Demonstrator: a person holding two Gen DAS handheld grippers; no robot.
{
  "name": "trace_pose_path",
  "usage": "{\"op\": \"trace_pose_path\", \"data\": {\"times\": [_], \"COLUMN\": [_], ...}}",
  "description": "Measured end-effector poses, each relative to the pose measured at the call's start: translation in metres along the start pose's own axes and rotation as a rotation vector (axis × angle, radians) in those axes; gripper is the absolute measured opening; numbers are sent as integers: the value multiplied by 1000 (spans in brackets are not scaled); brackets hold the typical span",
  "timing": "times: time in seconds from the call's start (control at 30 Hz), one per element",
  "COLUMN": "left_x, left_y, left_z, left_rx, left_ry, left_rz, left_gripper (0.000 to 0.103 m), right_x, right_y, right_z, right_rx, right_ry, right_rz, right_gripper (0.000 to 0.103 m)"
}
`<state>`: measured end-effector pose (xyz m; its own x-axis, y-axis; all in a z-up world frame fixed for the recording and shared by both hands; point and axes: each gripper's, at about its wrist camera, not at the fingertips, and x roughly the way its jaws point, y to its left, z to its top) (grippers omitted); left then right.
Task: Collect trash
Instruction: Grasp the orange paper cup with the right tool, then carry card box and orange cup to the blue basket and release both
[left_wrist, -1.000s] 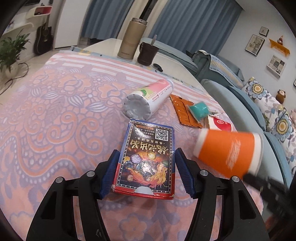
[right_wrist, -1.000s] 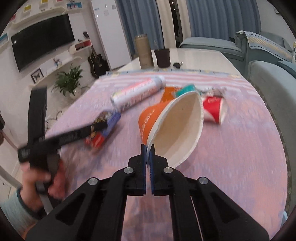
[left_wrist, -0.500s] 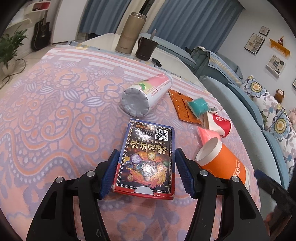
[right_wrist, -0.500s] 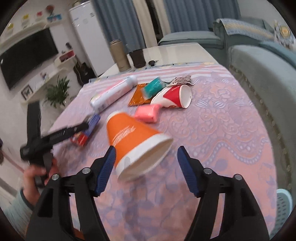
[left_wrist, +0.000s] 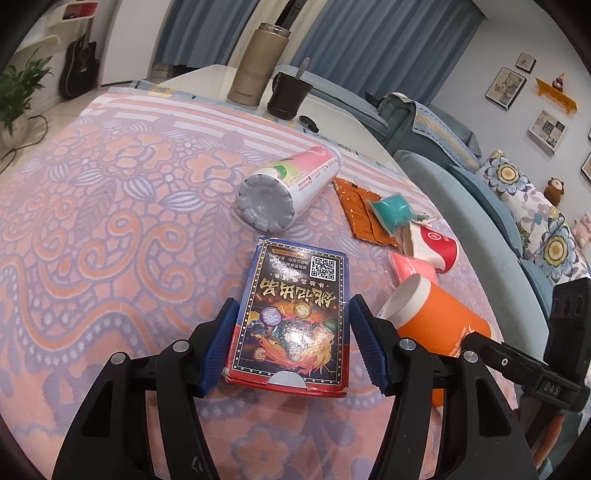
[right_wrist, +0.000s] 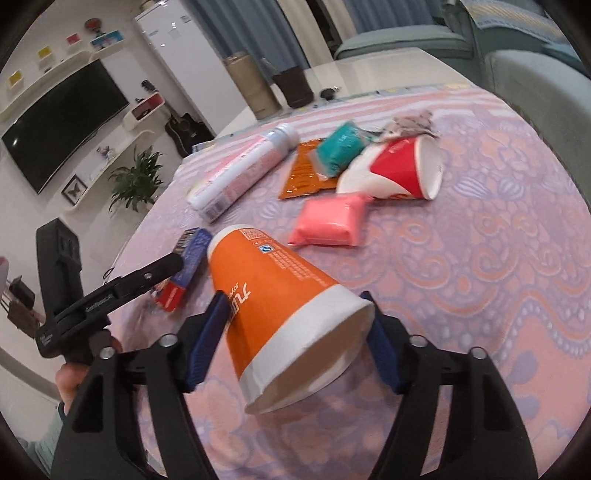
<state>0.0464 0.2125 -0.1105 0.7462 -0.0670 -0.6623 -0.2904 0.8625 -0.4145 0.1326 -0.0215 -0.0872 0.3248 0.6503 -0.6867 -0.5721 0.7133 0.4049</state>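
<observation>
My left gripper (left_wrist: 293, 341) is open around a blue and red card box (left_wrist: 293, 317) that lies flat on the patterned cloth; the pads stand just off its sides. My right gripper (right_wrist: 295, 338) is open around an orange paper cup (right_wrist: 284, 306) lying on its side, mouth toward the camera. The cup also shows in the left wrist view (left_wrist: 436, 321). Further back lie a pink packet (right_wrist: 328, 221), a red and white paper cup (right_wrist: 399, 173), a teal cup (right_wrist: 338, 147), an orange wrapper (right_wrist: 304, 173) and a pink tube (right_wrist: 243, 170).
A tan flask (left_wrist: 256, 62) and a dark mug (left_wrist: 290, 94) stand on the bare white table end. A blue sofa (left_wrist: 480, 206) runs along the right table edge. The left gripper's handle and hand (right_wrist: 70, 321) sit at the left table edge.
My right gripper let go of the orange cup's rim, opened wide, and now straddles the cup, which has come down onto the cloth on its side. The left gripper has barely moved.
</observation>
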Motion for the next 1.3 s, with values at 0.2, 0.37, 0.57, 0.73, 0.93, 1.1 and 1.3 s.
{"op": "trace_pose_path", "data": {"times": [0.2,0.37,0.57,0.73,0.93,1.1,1.3], "left_x": [1,2,1,-14,-44,-69,-72], "left_y": [-1,0,-2,-14,-63,-138,-229], "left_z": [1,1,1,1,8,8,-12], "left_rx": [11,10,15,71,127,221,361], "left_ry": [-1,1,-2,-73,-120,-137,-99], "left_rz": [1,2,4,-24,-146,-279,-399], "left_gripper": [59,59,59,59,59,59,59], "right_x": [-19,-11,-5,-40,-118,-186,-253], "right_y": [46,76,72,59,37,8,-39], "right_z": [-12,-18,-21,-16,-25,-41,-74], "right_rx": [-208,-313,-273,-204,-131,-63,58], "right_ry": [-70,-50,-21,-112,-265,-364,-431], "right_rz": [-127,-146,-93,-134,-237,-354,-478], "right_gripper": [47,46,37,36,36,36,36]}}
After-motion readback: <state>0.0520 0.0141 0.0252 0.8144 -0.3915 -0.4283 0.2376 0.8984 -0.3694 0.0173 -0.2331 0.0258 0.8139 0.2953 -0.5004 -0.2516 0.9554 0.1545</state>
